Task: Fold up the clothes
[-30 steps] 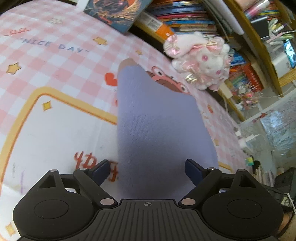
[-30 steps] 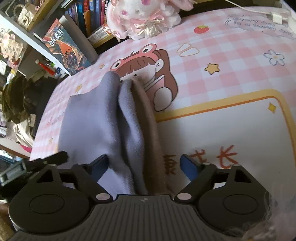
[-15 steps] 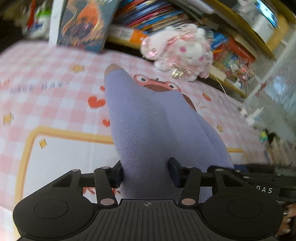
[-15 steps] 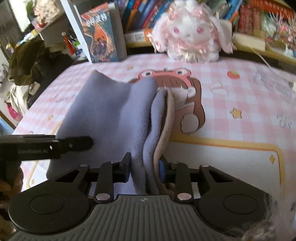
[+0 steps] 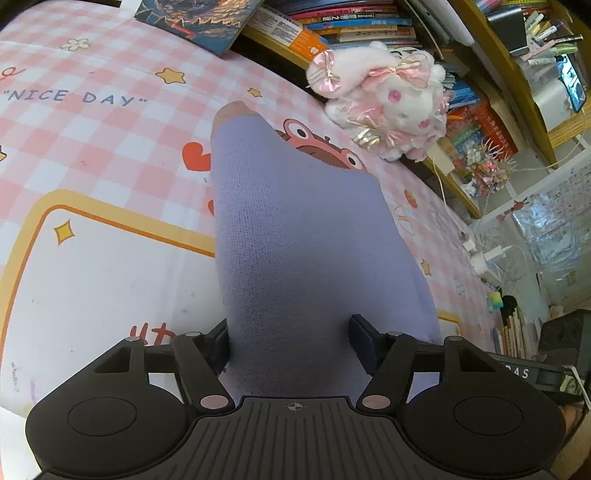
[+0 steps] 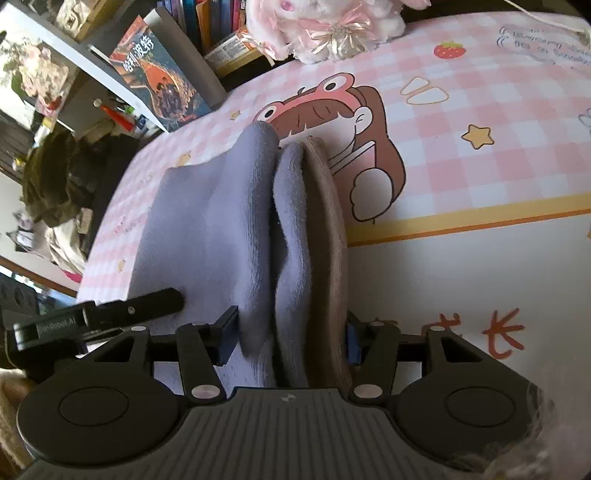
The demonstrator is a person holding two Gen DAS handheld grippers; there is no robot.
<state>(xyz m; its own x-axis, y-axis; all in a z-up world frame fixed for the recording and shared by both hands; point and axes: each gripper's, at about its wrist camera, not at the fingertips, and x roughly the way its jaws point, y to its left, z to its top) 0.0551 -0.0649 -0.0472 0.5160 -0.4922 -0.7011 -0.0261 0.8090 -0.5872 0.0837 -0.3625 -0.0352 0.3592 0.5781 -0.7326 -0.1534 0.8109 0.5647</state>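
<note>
Lavender garment (image 5: 295, 236): soft knit, folded into several layers with a tan lining showing along one edge, lying on a pink checked mat (image 5: 92, 155) that covers the table.

Left wrist view, left to right: mat printed with "NICE DAY", stars and a red heart, with a yellow-bordered white panel nearer the camera; a book (image 5: 199, 18) with a dark illustrated cover at the mat's far edge; the garment running down the middle from a rounded far tip to the left gripper (image 5: 290, 338); a pink and white plush toy (image 5: 384, 99) with ribbon bows beyond the mat; shelves of books and pens; a white charger and cable at far right. Left gripper: jaws opening, garment between them, the left finger at the cloth's edge, the right finger showing a small gap; whether the pads press cannot be told.

Right wrist view, left to right: dark clothing heaped beside a shelf; a black finger of the left gripper lying on the garment; the illustrated book; the folded layers standing in ridges between the fingers of the right gripper (image 6: 291, 334); a cartoon frog-hat figure printed on the mat. Right gripper: jaws opening, both pads against the cloth.
</note>
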